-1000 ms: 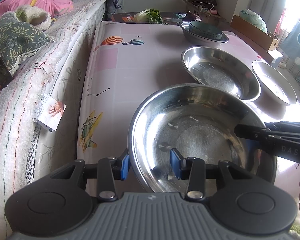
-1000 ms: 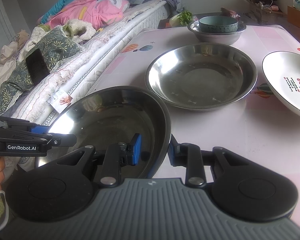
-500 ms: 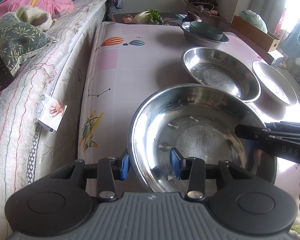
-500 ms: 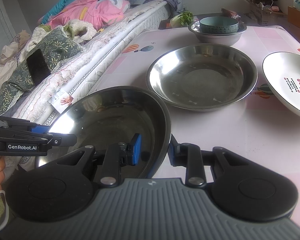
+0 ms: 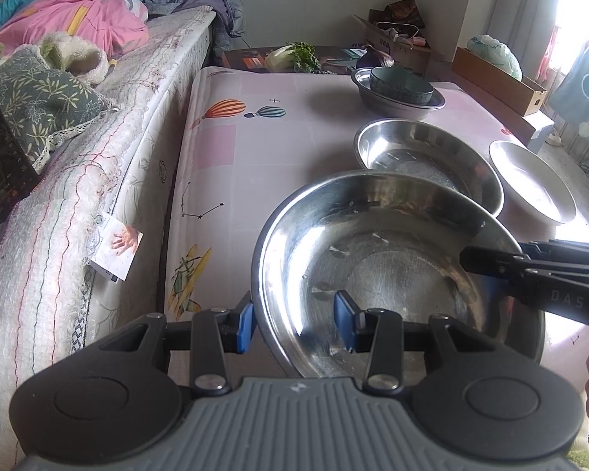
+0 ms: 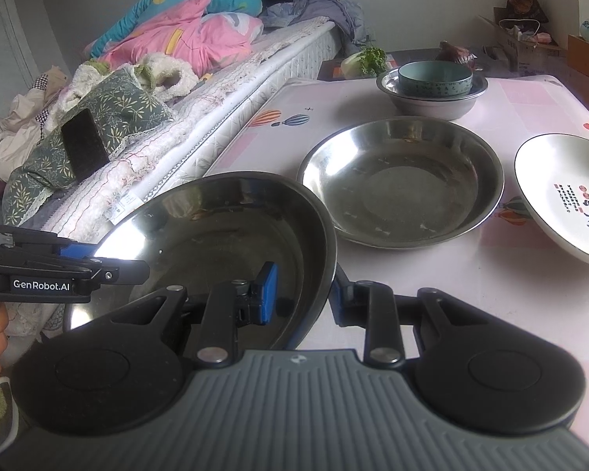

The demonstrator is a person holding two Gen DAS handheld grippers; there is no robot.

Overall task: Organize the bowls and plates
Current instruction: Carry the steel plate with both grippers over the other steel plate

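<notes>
A: What had changed over the last second?

B: Nothing visible. Both claws kept the same hold on the large round stainless steel basin [image 5: 396, 274], and it sat in the same place in every frame. Judged a steady pause mid-carry, the basin not yet set down.

A: State of the claws?

B: The left gripper [image 5: 294, 324] was partly closed, one blue pad outside the near-left rim, the other inside the wall. The right gripper [image 6: 302, 298] stood narrower and pinched the right rim the same way. Pad contact on the left looked light; hard to confirm.

A: Where would the basin go?

B: Just ahead of both claws lay a second shallow steel basin [image 6: 400, 184], empty; likely the nesting target. The held rim overlapped its near edge in the left view.

A: Clearance?

B: To the right of it lay the white ceramic plate with red and black characters [image 6: 565, 200], close by. Beyond, a teal bowl in a small steel basin [image 6: 432, 90]. Left of the claws the pink patterned tablecloth [image 5: 231, 180] lay bare up to the mattress edge [image 5: 137, 149].
</notes>
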